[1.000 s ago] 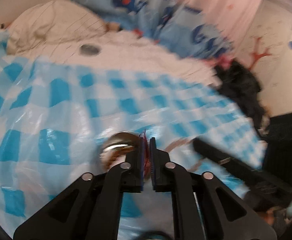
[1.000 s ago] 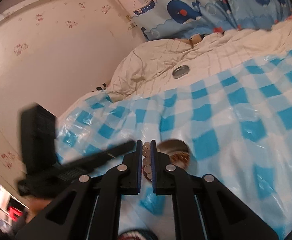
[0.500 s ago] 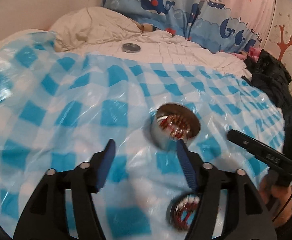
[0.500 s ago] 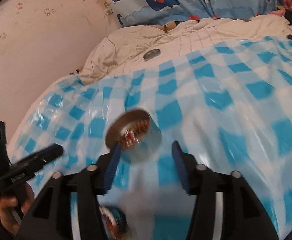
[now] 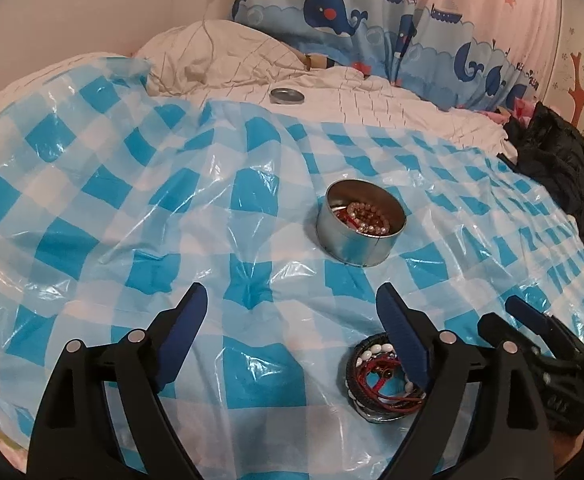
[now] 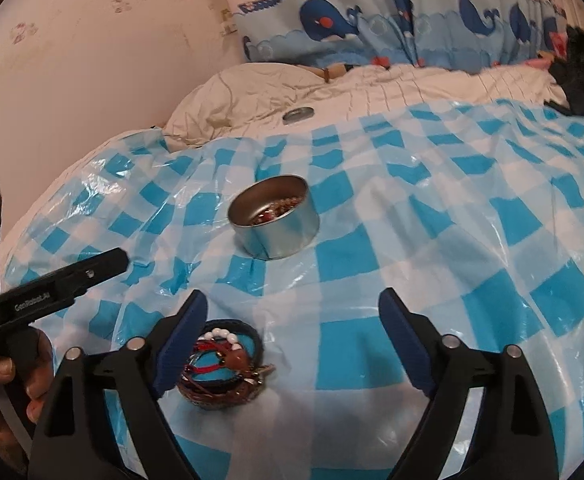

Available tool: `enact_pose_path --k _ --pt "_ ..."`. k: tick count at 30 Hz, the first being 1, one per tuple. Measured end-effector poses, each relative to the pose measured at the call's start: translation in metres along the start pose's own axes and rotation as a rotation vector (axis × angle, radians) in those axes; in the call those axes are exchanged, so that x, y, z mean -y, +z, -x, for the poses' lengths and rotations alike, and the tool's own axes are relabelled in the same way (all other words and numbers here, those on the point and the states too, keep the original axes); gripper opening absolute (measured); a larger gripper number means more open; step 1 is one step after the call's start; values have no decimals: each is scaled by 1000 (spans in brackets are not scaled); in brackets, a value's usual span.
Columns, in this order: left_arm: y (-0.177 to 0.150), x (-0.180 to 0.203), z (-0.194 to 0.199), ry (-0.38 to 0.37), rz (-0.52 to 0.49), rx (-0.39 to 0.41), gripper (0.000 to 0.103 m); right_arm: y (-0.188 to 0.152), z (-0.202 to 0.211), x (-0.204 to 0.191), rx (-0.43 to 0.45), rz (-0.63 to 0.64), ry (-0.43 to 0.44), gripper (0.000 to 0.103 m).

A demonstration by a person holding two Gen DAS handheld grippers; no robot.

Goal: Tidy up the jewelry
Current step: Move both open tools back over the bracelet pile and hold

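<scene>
1. A tangled pile of bracelets, white beads, red cord and dark braided bands (image 5: 383, 376), is seen lying on the sheet just below the left gripper (image 5: 292, 320), beside its right finger, and under the left finger of the right gripper (image 6: 292, 320).
2. A round silver metal tin (image 5: 361, 222), already holding pearl and red pieces, is found ahead of both grippers, well apart from the pile.
3. Both grippers are held spread wide, nothing gripped.
4. A cord could be snagged and the whole tangle dragged; the tin could be tipped on the soft bedding.
5. The slick, wrinkled blue-and-white checked plastic sheet (image 5: 140, 184) is laid over a cream quilt (image 5: 228, 56); a flat metal lid (image 5: 287, 96) rests beyond, beneath whale-print curtains (image 5: 331, 12).
</scene>
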State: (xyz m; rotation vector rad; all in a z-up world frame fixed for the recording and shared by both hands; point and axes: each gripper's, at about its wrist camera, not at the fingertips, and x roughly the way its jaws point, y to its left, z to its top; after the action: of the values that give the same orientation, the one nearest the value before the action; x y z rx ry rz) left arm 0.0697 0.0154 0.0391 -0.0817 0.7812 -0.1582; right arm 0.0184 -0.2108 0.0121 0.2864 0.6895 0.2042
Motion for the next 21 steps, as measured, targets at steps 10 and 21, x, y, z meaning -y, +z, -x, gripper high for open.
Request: enact_pose_path --k 10,21 --pt "-1 8 -15 38 -27 -29 87 -6 -15 10 -25 -35 11 89" --pt "-3 21 -24 41 -58 -45 88 -5 -18 10 -30 -43 20 91"
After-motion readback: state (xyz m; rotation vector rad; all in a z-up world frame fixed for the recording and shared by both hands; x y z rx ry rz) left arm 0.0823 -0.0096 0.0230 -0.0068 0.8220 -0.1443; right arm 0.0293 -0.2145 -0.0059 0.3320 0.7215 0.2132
